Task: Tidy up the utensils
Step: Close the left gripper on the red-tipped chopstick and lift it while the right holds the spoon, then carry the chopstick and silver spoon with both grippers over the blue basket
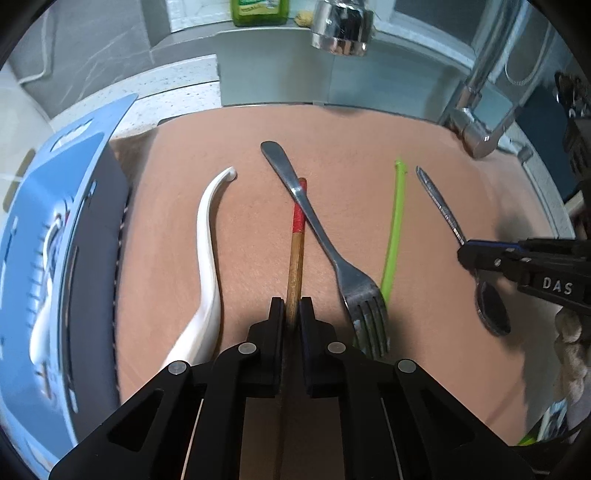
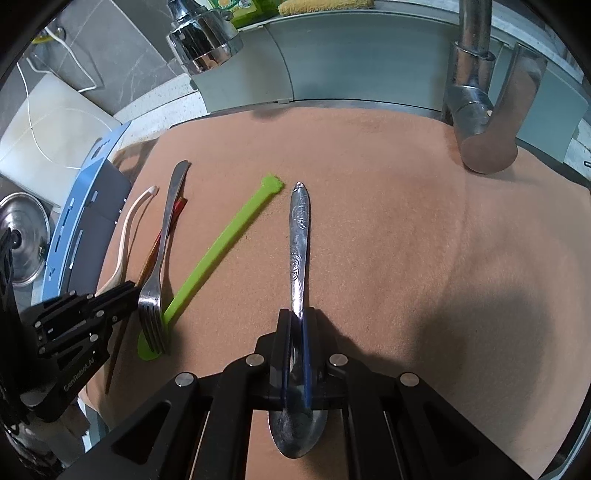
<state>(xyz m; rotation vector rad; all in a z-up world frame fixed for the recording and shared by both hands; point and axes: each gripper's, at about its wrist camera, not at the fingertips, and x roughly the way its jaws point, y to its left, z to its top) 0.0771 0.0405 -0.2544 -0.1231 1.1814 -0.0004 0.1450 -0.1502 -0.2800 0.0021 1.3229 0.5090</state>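
Lying on a brown mat (image 1: pixel 369 147), five utensils were spread side by side below a chrome tap (image 2: pixel 476 110). From left to right in the left wrist view: a white spoon (image 1: pixel 207 240), a wooden chopstick (image 1: pixel 295 266) with a red band, a steel fork (image 1: pixel 325 243), a green plastic spoon (image 1: pixel 394 229) and a steel spoon (image 2: pixel 298 251). The fork's handle crossed over the chopstick's red end, and its tines rested on the green spoon's bowl. The left gripper (image 1: pixel 291 306) was clenched on the chopstick, pinching the wooden shaft between both pads. The right gripper (image 2: pixel 297 317) was clenched on the steel spoon at its neck, with the bowl under the fingers and the patterned handle pointing away toward the tap. A blue rack (image 1: pixel 55 258) stood at the mat's left edge, holding a white item that was too blurred to identify. A green bottle (image 1: pixel 258 11) stood on the ledge behind.
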